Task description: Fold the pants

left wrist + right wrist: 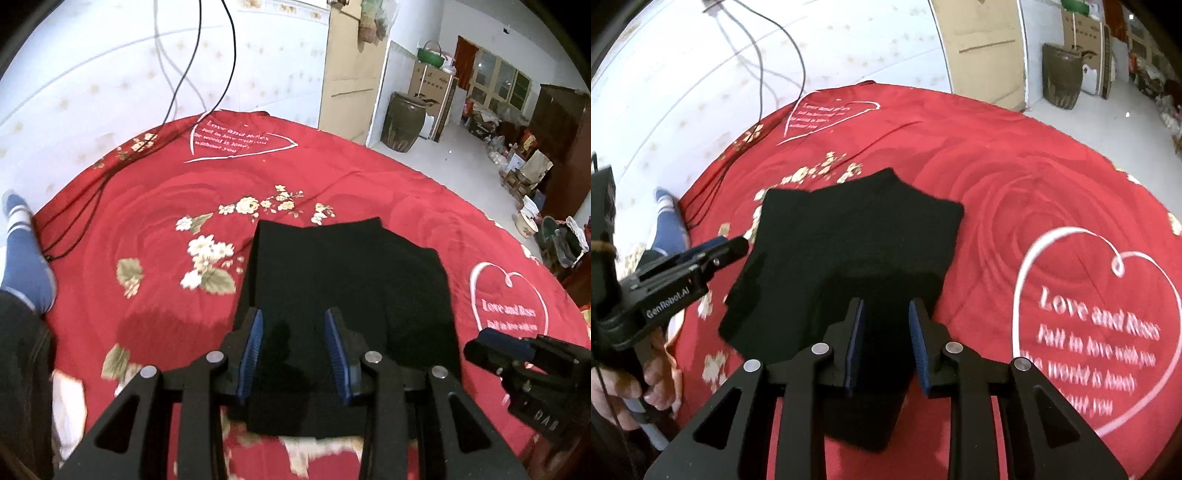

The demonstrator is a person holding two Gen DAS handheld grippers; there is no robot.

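The black pants (343, 295) lie folded into a compact stack on the red rose quilt (147, 229). The left gripper (294, 345) hovers over the near edge, jaws apart, nothing held. The right gripper (886, 334) does likewise, fingers spread. Any tidying looks best done with both sides working evenly, so the layers stay aligned.

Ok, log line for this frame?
task: fold pants | black pants: folded compact, flat on red rose bedspread | left gripper: open, empty, above pants | right gripper: open, empty, above pants
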